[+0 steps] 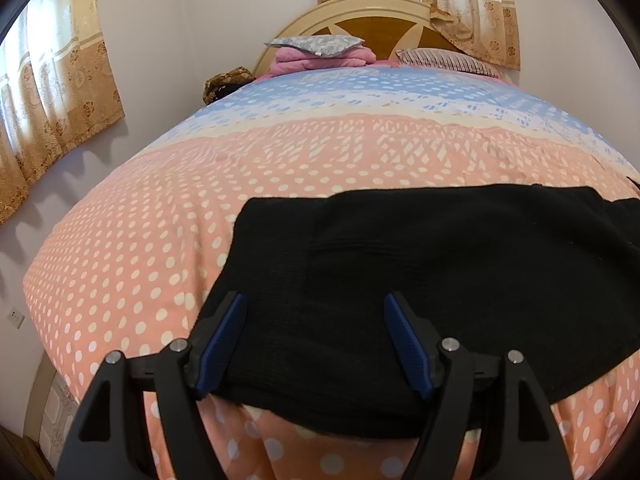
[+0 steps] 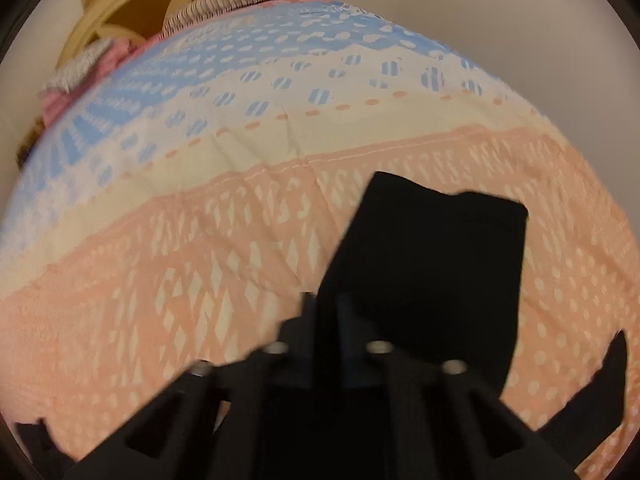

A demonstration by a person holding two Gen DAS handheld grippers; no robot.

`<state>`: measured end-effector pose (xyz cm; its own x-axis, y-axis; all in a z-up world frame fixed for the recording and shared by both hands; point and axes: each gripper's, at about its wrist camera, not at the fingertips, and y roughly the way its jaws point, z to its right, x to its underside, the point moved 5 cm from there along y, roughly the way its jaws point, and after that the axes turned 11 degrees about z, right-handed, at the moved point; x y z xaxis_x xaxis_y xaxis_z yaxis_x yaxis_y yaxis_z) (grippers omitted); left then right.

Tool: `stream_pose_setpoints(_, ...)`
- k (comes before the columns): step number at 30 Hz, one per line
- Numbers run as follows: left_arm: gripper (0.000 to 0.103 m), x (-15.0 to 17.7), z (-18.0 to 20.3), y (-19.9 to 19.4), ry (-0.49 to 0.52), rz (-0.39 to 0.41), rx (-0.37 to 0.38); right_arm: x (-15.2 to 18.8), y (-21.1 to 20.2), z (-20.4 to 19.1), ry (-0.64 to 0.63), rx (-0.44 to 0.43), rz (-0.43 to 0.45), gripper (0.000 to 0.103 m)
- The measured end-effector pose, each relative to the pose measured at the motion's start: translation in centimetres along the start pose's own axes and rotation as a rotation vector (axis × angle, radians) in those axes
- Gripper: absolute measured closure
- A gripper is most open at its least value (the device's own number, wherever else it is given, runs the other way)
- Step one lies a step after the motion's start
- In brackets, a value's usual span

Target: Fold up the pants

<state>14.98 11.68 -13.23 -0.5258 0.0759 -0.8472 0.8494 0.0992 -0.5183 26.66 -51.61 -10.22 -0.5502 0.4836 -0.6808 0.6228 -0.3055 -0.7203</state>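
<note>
The bed (image 1: 168,216) under its pink and blue dotted cover fills my view, with a wooden headboard (image 1: 372,32) and pillows (image 1: 316,46) at the far end. The black pants (image 1: 440,280) lie spread across the near part of the cover. My left gripper (image 1: 314,344) hangs over them, fingers spread wide. My right gripper (image 2: 328,320) pinches a raised flap of the pants.
</note>
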Motion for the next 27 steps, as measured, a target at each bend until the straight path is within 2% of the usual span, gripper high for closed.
stream_pose_setpoints(2, 0.028, 0.0, 0.0, 0.0, 0.002, -0.001, -0.001, 0.5, -2.1, 2.1, 0.094, -0.075, 0.044, 0.098)
stream_pose_setpoints(5, 0.028, -0.1, 0.0, 0.1, -0.002, -0.008, -0.003, 1.1, -7.4, 5.5, 0.238, -0.177, 0.181, 0.098)
stream_pose_setpoints(7, 0.027, 0.0, 0.0, 0.1, -0.001, -0.008, -0.006, 3.0, -11.4, 9.0, 0.340, -0.200, 0.279, 0.098)
stream_pose_setpoints(10, 0.027, 0.0, 0.0, 0.1, 0.000, -0.006, -0.009, 7.0, -15.0, 14.3, 0.463, -0.180, 0.362, 0.098)
stream_pose_setpoints(13, 0.026, 0.0, 0.0, 0.1, -0.002, -0.009, -0.009, 11.4, -15.7, 18.4, 0.551, -0.130, 0.353, 0.099)
stream_pose_setpoints(17, 0.026, 0.0, 0.1, 0.1, 0.002, -0.013, -0.014, 17.0, -14.4, 23.3, 0.701, -0.055, 0.291, 0.102)
stream_pose_setpoints(20, 0.026, -0.2, 0.1, 0.0, 0.013, -0.018, -0.020, 17.8, -15.6, 24.5, 0.735, -0.067, 0.355, 0.101)
stream_pose_setpoints(23, 0.026, -0.7, 0.0, -0.6, 0.014, -0.026, -0.040, 16.1, -17.6, 25.2, 0.751, -0.132, 0.431, 0.101)
stream_pose_setpoints(25, 0.026, -1.4, 0.3, -1.6, 0.015, -0.007, -0.049, 14.5, -18.7, 25.1, 0.707, -0.144, 0.448, 0.097)
stream_pose_setpoints(26, 0.026, -1.9, 0.5, -2.3, 0.013, 0.019, -0.050, 13.4, -18.8, 25.0, 0.669, -0.142, 0.443, 0.086)
stream_pose_setpoints(27, 0.026, -2.4, 0.8, -2.9, 0.011, 0.040, -0.047, 12.7, -18.6, 24.9, 0.649, -0.146, 0.439, 0.059)
